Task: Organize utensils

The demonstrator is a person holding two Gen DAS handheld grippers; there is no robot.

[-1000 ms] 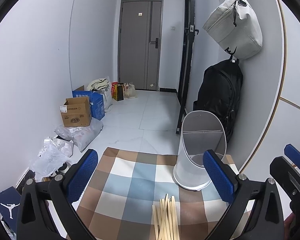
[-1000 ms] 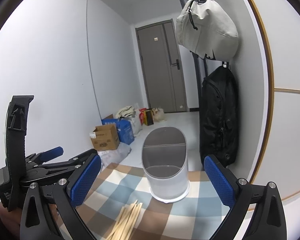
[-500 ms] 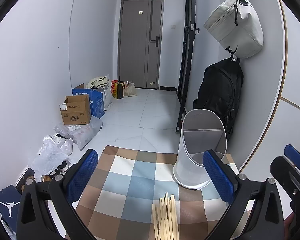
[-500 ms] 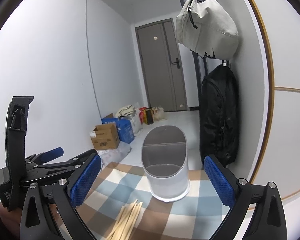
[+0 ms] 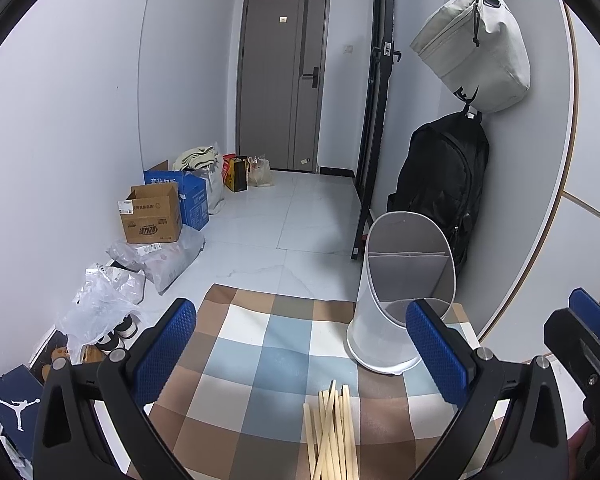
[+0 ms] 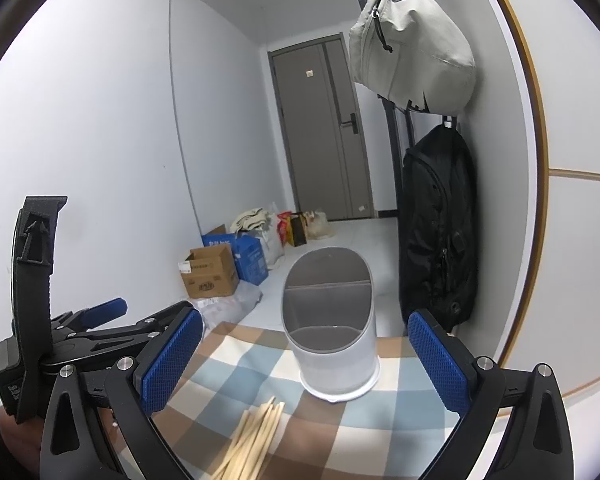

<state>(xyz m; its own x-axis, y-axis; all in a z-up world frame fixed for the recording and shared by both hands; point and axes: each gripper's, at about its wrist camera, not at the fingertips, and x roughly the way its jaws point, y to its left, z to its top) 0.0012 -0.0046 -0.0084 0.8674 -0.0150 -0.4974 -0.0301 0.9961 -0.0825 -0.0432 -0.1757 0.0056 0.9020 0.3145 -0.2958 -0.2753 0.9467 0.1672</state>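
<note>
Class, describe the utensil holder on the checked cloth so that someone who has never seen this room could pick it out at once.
Start at the checked cloth spread in front of both claws. At its far right corner, just before the black backpack hanging on the wall, stands the utensil holder. It is the only upright thing on the cloth: a white oval tub with a grey divided inside, unlike the wooden chopsticks lying flat nearby.

Jumpman logo on navy box [image 5: 10,410]

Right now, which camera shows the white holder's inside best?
The right wrist view: the holder sits unblocked between the fingers, divider and both compartments visible. In the left wrist view the holder stands off to the right, a blue finger pad covering its lower edge.
</note>
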